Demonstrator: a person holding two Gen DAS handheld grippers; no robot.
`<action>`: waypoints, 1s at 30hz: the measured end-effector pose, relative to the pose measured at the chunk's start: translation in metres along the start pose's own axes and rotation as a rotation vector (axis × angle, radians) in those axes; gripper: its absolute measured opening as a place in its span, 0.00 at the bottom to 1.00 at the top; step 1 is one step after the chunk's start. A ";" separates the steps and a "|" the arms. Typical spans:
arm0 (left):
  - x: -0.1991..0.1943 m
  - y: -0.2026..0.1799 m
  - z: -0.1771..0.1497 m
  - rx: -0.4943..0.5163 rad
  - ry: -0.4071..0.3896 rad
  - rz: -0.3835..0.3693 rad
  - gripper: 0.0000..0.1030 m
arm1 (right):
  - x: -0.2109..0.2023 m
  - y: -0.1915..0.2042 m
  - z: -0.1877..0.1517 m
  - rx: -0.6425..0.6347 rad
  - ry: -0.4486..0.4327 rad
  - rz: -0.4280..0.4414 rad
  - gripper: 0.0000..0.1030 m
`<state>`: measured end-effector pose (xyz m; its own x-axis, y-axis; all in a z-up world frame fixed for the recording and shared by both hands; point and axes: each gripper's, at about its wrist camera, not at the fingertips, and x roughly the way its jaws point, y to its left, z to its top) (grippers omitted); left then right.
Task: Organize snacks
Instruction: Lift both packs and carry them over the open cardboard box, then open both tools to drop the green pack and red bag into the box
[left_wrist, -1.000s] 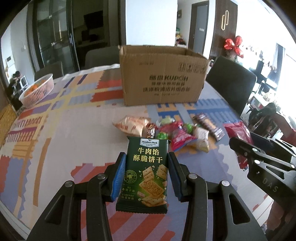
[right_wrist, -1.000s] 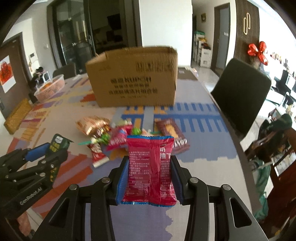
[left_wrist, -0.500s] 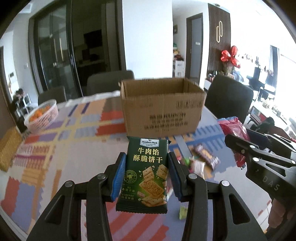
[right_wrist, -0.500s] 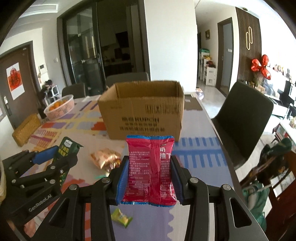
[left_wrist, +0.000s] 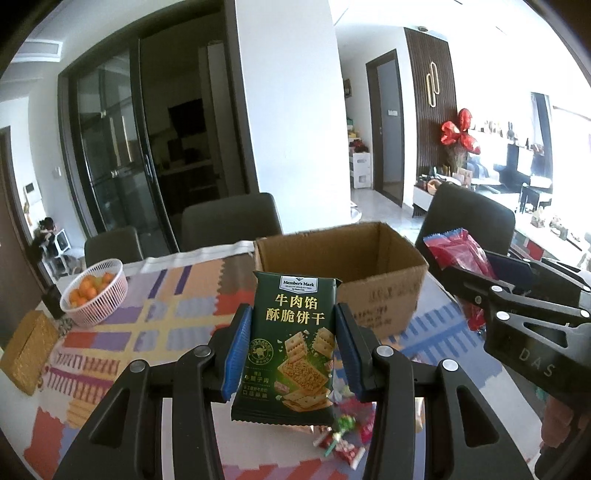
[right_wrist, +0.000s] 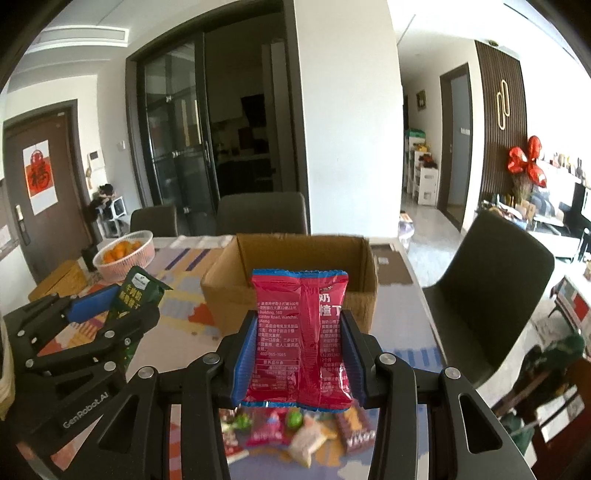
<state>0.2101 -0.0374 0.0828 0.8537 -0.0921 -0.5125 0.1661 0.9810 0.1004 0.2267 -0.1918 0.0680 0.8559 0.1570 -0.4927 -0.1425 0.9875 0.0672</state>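
Note:
My left gripper (left_wrist: 293, 350) is shut on a dark green cracker packet (left_wrist: 293, 343), held upright above the table. My right gripper (right_wrist: 299, 354) is shut on a red snack packet (right_wrist: 299, 332), also held up in the air. An open cardboard box (left_wrist: 354, 266) stands on the table ahead of both; its inside shows in the right wrist view (right_wrist: 295, 258). Loose snacks (right_wrist: 295, 432) lie on the table below the grippers. The right gripper with its red packet shows at the right of the left wrist view (left_wrist: 458, 254); the left gripper shows at the left of the right wrist view (right_wrist: 125, 299).
A pink basket of oranges (left_wrist: 94, 295) stands at the table's far left, with a golden box (left_wrist: 27, 350) nearer. Dark chairs (left_wrist: 232, 221) stand behind the table and one (right_wrist: 487, 288) at its right side. The patterned tablecloth (left_wrist: 166, 317) covers the table.
Both grippers have risen with their packets, from just over the snack pile to well above the table. The box's open top now shows and the loose snacks have dropped low in view.

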 end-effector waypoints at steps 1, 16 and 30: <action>0.003 0.001 0.006 -0.003 -0.002 -0.007 0.43 | 0.002 0.000 0.004 -0.003 0.003 -0.004 0.42; 0.076 0.012 0.058 0.011 0.057 -0.063 0.43 | 0.062 -0.010 0.063 -0.020 0.023 -0.006 0.42; 0.163 0.021 0.078 0.025 0.232 -0.148 0.43 | 0.140 -0.025 0.081 -0.046 0.171 -0.003 0.42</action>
<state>0.3917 -0.0455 0.0679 0.6839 -0.1902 -0.7043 0.2955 0.9549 0.0291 0.3902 -0.1934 0.0679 0.7596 0.1460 -0.6338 -0.1660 0.9857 0.0281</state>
